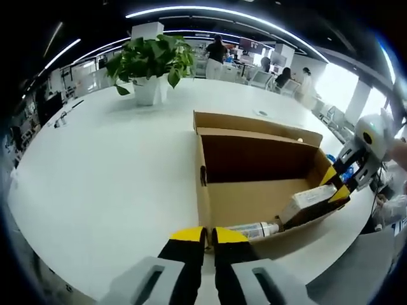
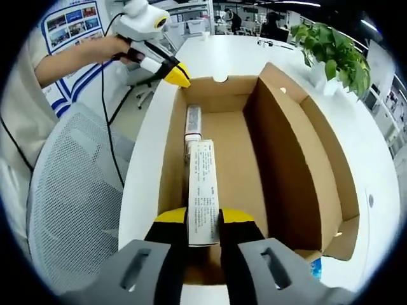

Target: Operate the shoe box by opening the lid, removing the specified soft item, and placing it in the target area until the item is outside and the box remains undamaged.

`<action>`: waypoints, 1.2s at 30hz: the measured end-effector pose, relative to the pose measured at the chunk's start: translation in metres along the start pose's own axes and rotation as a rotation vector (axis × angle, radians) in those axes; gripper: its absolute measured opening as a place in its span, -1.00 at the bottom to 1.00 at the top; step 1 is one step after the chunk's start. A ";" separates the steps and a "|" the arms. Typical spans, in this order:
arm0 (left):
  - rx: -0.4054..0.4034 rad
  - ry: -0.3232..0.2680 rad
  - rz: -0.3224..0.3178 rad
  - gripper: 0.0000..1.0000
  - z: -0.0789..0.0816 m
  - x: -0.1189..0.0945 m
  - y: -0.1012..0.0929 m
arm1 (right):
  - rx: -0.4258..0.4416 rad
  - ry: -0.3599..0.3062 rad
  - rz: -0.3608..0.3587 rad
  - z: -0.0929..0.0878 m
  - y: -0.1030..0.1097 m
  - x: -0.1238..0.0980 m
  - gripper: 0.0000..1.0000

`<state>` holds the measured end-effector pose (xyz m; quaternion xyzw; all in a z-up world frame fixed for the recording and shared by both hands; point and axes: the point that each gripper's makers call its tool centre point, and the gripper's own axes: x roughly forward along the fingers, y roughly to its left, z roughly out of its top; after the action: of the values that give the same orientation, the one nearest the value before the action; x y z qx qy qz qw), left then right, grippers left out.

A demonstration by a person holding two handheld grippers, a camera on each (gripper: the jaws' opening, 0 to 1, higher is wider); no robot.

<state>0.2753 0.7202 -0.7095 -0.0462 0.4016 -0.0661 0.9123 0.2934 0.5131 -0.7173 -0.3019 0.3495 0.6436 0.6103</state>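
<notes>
An open brown shoe box rests on the white table, its lid folded back on the far side. My right gripper is shut on a white printed carton, one end raised over the box's end wall. The same carton and right gripper sit at the box's right end in the left gripper view. A tube with a white cap lies on the box floor. My left gripper is shut and empty just outside the box's near wall; across the box, the left gripper is held by a hand.
A potted plant stands far back on the round white table. A grey mesh chair is beside the table edge. People sit at desks in the background.
</notes>
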 end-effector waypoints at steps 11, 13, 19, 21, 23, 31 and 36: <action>0.018 0.006 0.002 -0.92 0.000 -0.002 -0.004 | -0.014 -0.028 -0.030 0.018 -0.001 -0.020 -0.70; 0.018 0.007 0.002 -0.92 0.000 -0.002 -0.004 | -0.017 -0.034 -0.034 0.021 -0.001 -0.025 -0.70; 0.021 0.011 0.004 -0.92 0.000 -0.002 -0.004 | -0.033 -0.050 -0.050 0.033 -0.004 -0.042 -0.70; 0.022 0.013 0.004 -0.92 0.000 -0.002 -0.004 | -0.036 -0.060 -0.059 0.039 -0.004 -0.050 -0.70; 0.022 0.014 0.004 -0.92 0.000 -0.003 -0.004 | -0.040 -0.065 -0.069 0.045 -0.004 -0.058 -0.70; 0.023 0.022 0.006 -0.92 0.000 -0.003 -0.004 | -0.072 -0.087 -0.079 0.063 0.001 -0.087 -0.70; 0.026 0.027 0.008 -0.92 -0.001 -0.003 -0.005 | -0.084 -0.097 -0.076 0.066 0.003 -0.104 -0.70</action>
<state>0.2722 0.7158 -0.7067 -0.0320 0.4131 -0.0681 0.9076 0.3009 0.5075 -0.5944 -0.3088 0.2803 0.6481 0.6373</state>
